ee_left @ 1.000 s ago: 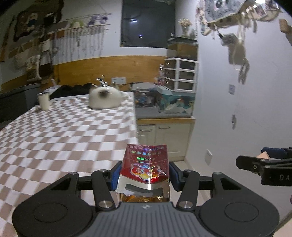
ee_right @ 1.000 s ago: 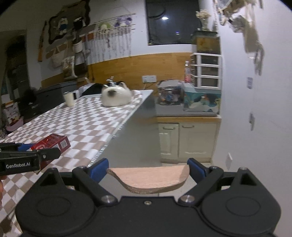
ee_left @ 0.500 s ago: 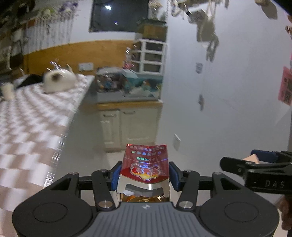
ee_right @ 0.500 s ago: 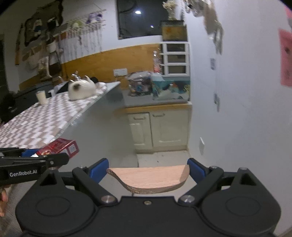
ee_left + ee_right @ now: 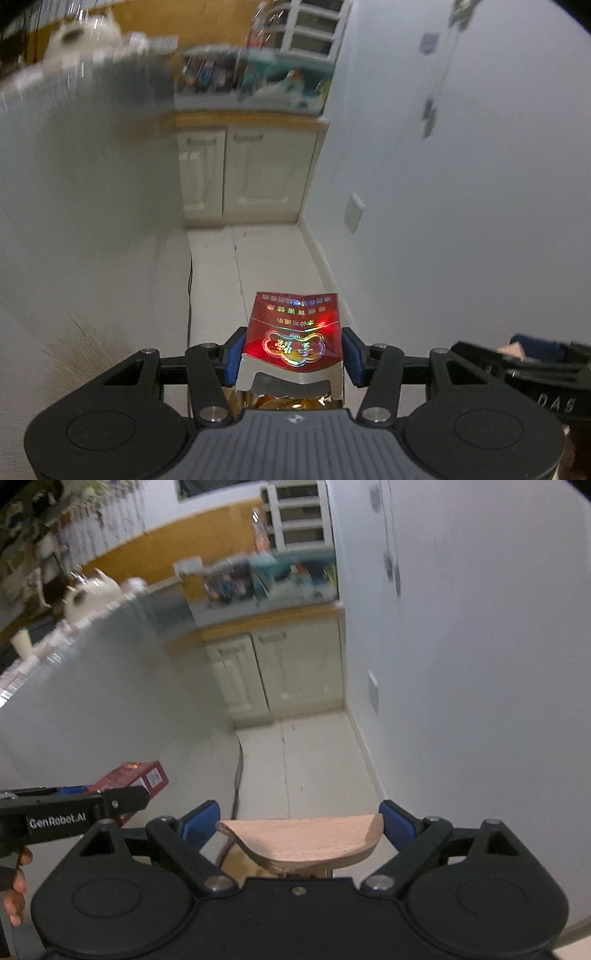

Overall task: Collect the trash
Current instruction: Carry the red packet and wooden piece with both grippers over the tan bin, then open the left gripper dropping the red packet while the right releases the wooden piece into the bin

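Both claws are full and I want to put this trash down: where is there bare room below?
The pale floor is bare between the hanging tablecloth, the right wall and the cream cabinet. Only a dark cable runs along the cloth side. The cabinet's counter is crowded with boxes and bottles.

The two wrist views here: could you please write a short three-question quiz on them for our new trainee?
1. True or false: the left gripper is shut on a red packet.
2. What does the right gripper hold? A) a paper cup B) a curved piece of wood C) a bottle
3. Fill in: beyond both grippers, at the far end of the white floor, stands a cream ______ with two doors.

Key: 1 true; 2 B; 3 cabinet.
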